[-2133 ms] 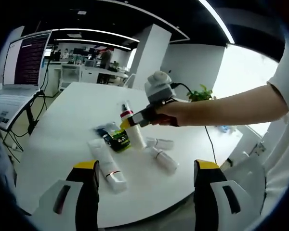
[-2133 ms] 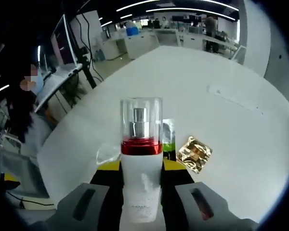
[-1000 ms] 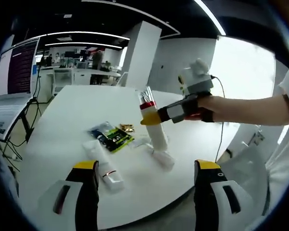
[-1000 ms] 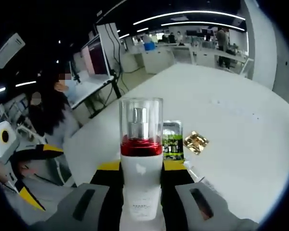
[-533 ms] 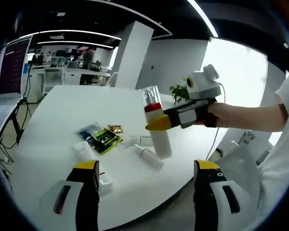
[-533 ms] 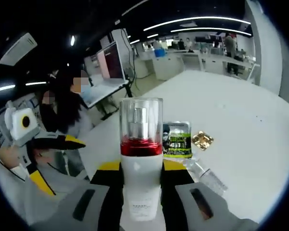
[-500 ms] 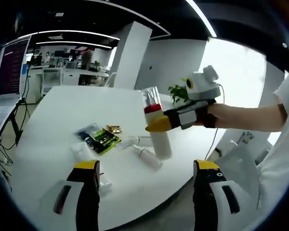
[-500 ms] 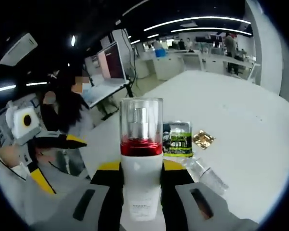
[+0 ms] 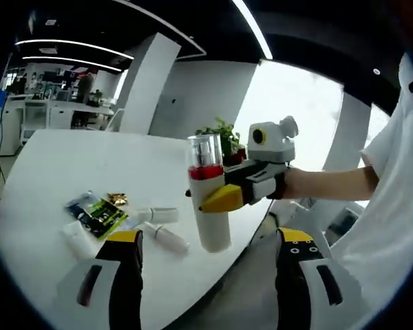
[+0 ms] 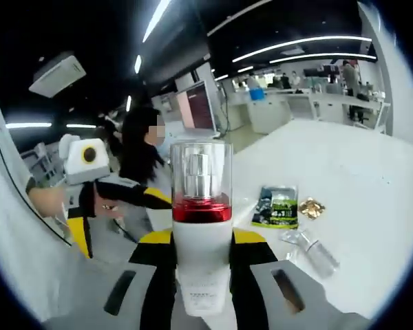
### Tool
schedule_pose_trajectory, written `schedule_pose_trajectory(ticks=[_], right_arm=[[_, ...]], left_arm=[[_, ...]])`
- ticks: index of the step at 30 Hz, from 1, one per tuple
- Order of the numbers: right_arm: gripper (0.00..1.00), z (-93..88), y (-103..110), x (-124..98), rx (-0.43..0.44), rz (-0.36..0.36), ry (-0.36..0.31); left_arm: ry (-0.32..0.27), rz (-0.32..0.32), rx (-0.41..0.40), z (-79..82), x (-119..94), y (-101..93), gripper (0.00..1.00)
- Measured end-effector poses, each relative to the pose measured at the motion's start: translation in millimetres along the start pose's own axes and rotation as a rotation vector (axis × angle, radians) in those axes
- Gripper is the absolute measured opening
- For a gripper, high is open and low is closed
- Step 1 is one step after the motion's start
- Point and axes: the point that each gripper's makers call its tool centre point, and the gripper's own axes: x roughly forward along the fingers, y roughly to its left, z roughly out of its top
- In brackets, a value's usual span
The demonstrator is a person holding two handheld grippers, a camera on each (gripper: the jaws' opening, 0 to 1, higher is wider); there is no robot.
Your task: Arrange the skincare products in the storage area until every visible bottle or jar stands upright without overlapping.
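Left gripper view: the right gripper (image 9: 224,198) clamps the bottle (image 9: 208,192) upright above the table (image 9: 48,158) edge, not yet set down. Beside it, tubes (image 9: 166,239) lie flat, left to stand. Left gripper (image 9: 203,275) is apart, empty.

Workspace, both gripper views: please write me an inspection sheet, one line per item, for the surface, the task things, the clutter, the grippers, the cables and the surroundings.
Surface: white table, rounded edge.
Job's things: white pump bottle with red band and clear cap, upright, near the table edge; whether its base touches cannot be told. Two small bottles lie on their sides; a white tube lies flat.
Clutter: green-black sachet, gold packet.
Grippers: right gripper shut on the pump bottle; left gripper open, holding nothing.
Cables: nothing seen.
Surroundings: open office, desks, potted plant, a person nearby.
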Motion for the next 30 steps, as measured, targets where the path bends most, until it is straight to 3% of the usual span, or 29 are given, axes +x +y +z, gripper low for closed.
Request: schedule_pose_trajectory(ticks=[7, 12, 17, 20, 25, 30], right_arm=[[0.28, 7.5, 34.6, -12.2, -0.021, 0.122, -0.037], [0.28, 22.7, 58.3, -23.0, -0.004, 0.243, -0.100], [0.28, 29.3, 73.3, -32.6, -0.008, 0.339, -0.110], [0.28, 30.7, 76.8, -38.0, -0.008, 0.388, -0.112], [0.28, 32.7, 76.4, -46.8, 0.004, 0.445, -0.122], [0.28, 38.7, 71.7, -58.1, 0.027, 0.487, -0.146]], left_arm=[[-0.046, -0.153, -0.009, 30.4, 5.3, -24.1, 0.62], [-0.042, -0.201, 0.014, 42.2, 15.3, -36.6, 0.60], [-0.074, -0.292, -0.004, 57.3, 22.9, -59.5, 0.59], [-0.061, -0.330, 0.014, 61.1, 29.7, -73.4, 0.59], [-0.034, -0.333, 0.024, 61.6, 44.5, -80.2, 0.54], [-0.048, -0.325, 0.021, 69.6, 54.3, -83.4, 0.42]])
